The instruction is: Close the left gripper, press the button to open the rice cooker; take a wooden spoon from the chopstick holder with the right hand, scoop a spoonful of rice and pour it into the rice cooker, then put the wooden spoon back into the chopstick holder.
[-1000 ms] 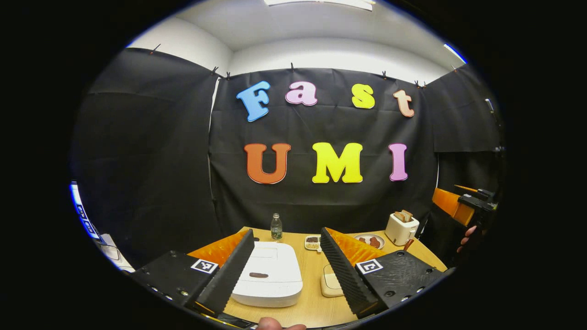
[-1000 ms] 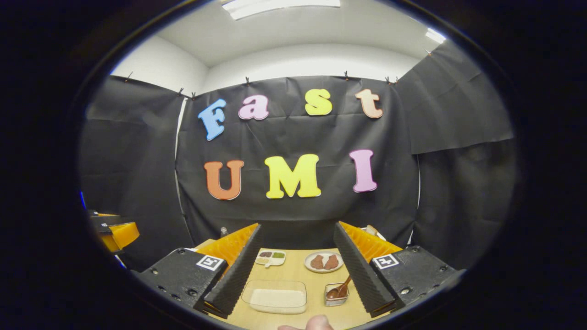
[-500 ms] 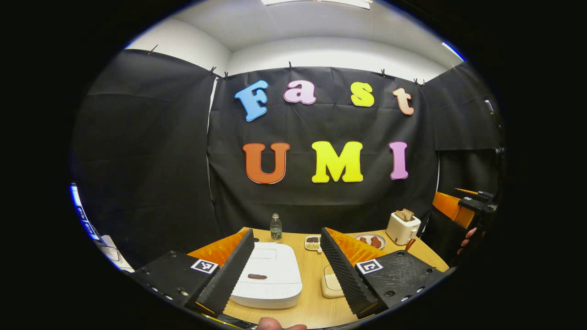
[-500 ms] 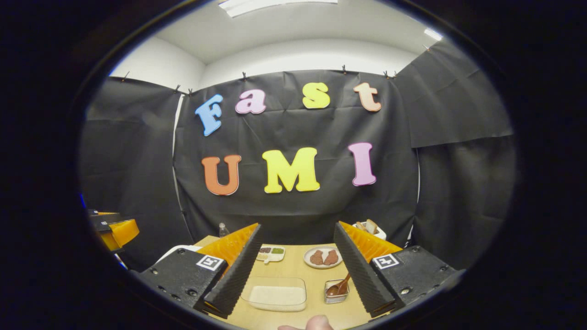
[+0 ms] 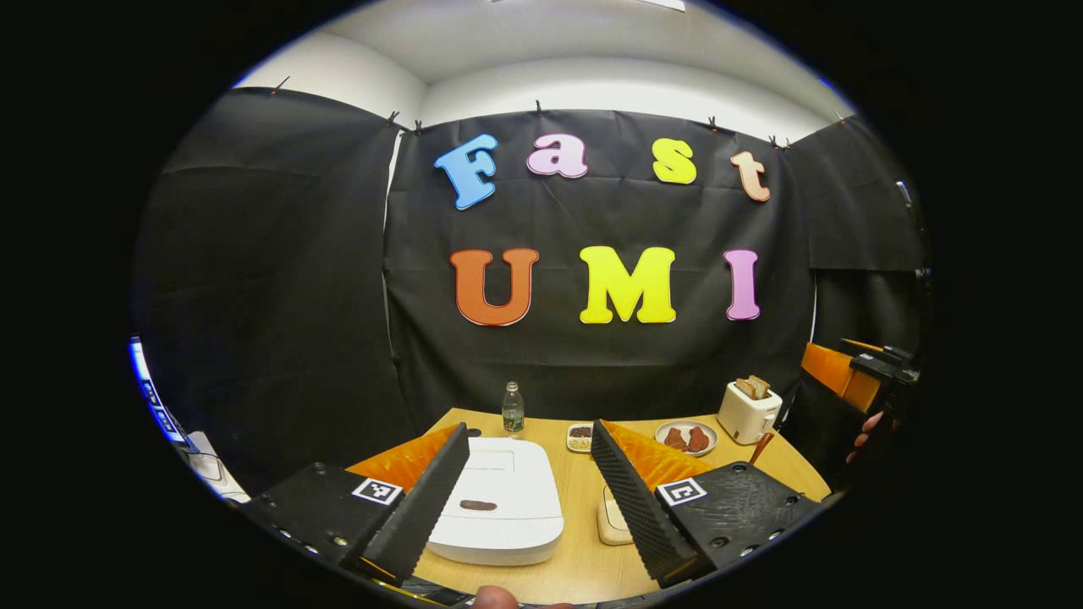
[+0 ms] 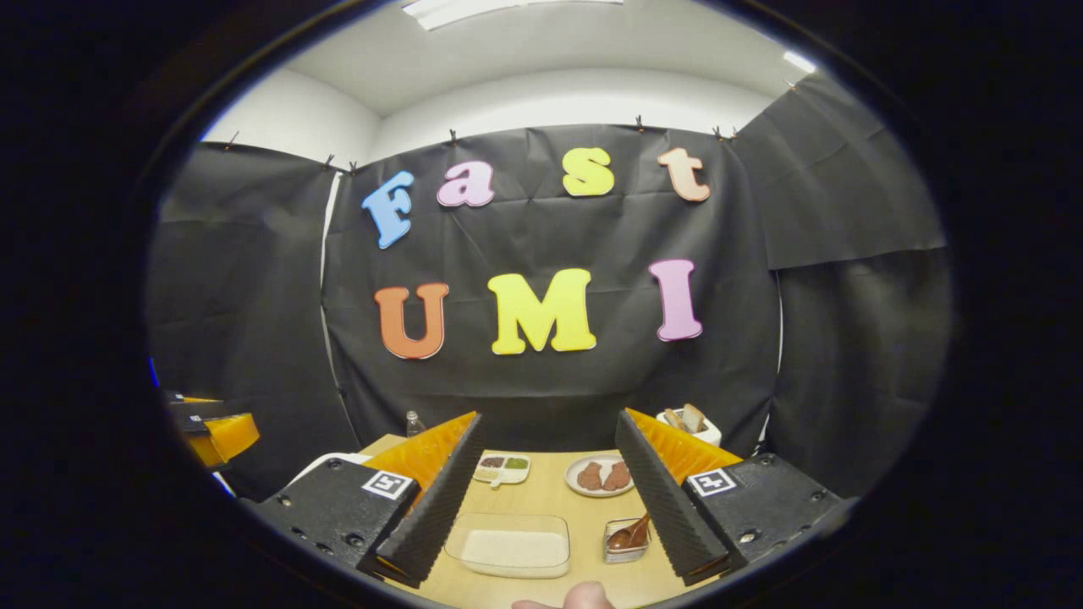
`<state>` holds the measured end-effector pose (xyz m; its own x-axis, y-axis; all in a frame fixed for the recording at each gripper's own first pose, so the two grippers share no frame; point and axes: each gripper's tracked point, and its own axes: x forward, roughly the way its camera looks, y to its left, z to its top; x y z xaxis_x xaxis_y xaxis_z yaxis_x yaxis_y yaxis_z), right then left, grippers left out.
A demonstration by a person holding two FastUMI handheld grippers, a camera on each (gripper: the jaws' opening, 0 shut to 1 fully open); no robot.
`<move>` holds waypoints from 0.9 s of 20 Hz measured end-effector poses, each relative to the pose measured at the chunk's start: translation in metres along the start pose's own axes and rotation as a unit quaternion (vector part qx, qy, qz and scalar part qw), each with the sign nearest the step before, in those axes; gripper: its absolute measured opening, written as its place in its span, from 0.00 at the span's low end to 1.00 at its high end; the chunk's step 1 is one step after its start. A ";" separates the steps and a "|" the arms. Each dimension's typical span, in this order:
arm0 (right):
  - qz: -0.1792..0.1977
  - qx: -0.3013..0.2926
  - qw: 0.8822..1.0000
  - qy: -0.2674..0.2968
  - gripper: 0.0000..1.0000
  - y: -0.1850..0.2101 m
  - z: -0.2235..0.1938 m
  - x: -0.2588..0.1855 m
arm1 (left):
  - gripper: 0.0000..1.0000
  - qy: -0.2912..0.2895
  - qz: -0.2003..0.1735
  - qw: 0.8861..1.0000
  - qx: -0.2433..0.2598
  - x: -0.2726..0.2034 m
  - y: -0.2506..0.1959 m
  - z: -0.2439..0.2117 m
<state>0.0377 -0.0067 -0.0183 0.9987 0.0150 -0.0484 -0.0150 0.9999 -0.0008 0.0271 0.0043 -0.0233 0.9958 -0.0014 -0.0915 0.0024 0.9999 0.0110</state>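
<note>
Fingers of the left gripper (image 5: pixel 529 452) stand wide apart above the white rice cooker (image 5: pixel 499 503), lid down, on the wooden surface (image 5: pixel 575 567). Right gripper (image 6: pixel 548 444) fingers are also spread, empty, above the clear tray of rice (image 6: pixel 512 547); the wooden spoon (image 6: pixel 630 534) sits in the chopstick holder (image 6: pixel 624 550) just beside it

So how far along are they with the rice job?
Barely begun. The rice cooker lid is shut, and the left gripper hangs open above it. The wooden spoon sits in its holder; the right gripper is open. Pressing, scooping, pouring and returning remain.
</note>
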 end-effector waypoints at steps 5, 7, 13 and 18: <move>0.002 -0.001 1.000 0.010 1.00 -0.007 -0.010 0.005 | 0.72 0.049 -0.007 0.999 -0.016 0.005 0.014 -0.025; 0.002 0.002 1.000 0.015 1.00 -0.010 -0.013 0.006 | 0.55 0.072 -0.004 0.997 -0.022 0.008 0.021 -0.037; -0.004 0.009 1.000 0.028 1.00 -0.021 -0.025 0.009 | 0.17 0.145 -0.005 0.989 -0.036 0.022 0.033 -0.075; -0.014 0.007 0.999 0.037 1.00 -0.033 -0.031 0.009 | 0.00 0.194 -0.024 0.979 -0.064 0.037 0.031 -0.106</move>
<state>0.0459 -0.0393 -0.0495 0.9924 -0.0121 -0.1225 0.0134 0.9999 0.0099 0.0541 0.0366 -0.1316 0.8850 -0.0697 -0.4603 0.0127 0.9920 -0.1257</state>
